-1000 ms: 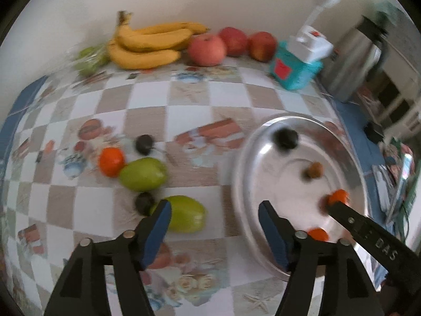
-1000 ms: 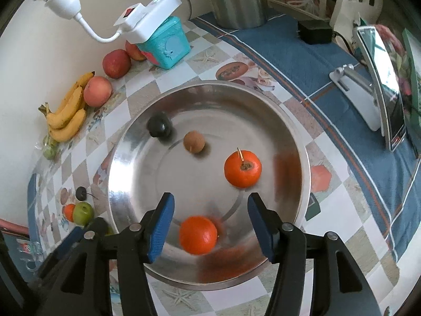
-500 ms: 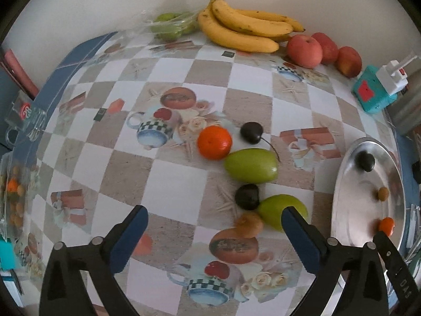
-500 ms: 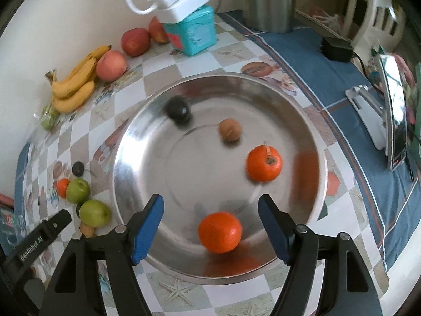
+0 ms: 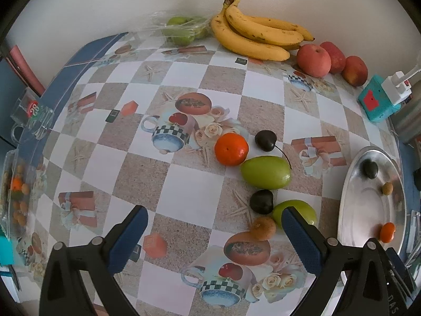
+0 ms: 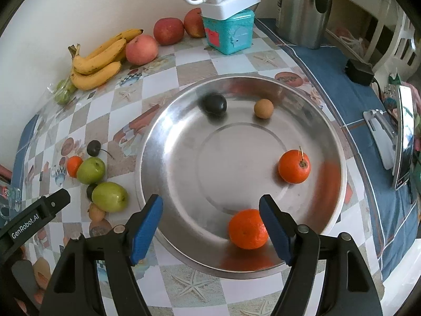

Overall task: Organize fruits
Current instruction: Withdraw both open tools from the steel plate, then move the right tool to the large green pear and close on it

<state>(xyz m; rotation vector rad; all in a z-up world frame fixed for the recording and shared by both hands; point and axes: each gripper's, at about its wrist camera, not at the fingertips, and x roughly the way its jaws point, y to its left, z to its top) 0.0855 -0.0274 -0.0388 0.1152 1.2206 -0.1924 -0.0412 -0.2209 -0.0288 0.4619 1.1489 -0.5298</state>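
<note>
My left gripper [image 5: 214, 226] hangs wide open above the patterned tablecloth with nothing between its fingers. Just ahead of it lie a mandarin [image 5: 231, 148], two dark cherries [image 5: 265, 140] [image 5: 261, 201], two green fruits [image 5: 265, 172] [image 5: 302, 209] and a small brown fruit [image 5: 262, 227] close to its right finger. My right gripper [image 6: 210, 221] stands open over the near rim of the steel plate [image 6: 147, 158]. In the plate lie a mandarin [image 6: 247, 228] beside the right finger, a second mandarin [image 6: 294, 166], a dark fruit [image 6: 214, 104] and a small brown fruit [image 6: 263, 108].
Bananas [image 5: 252, 34], red apples [image 5: 314, 60] and a bag of green fruit [image 5: 181, 30] line the wall. A teal box [image 6: 229, 34] carries a power strip, with a steel kettle [image 6: 302, 8] beside it. A phone on a stand [image 6: 402, 137] sits right; a glass mug [image 5: 31, 115] sits left.
My left gripper swung left from the plate to the loose fruit and its jaws spread wide. My right gripper's jaws widened and drew back; the mandarin now lies by its right finger.
</note>
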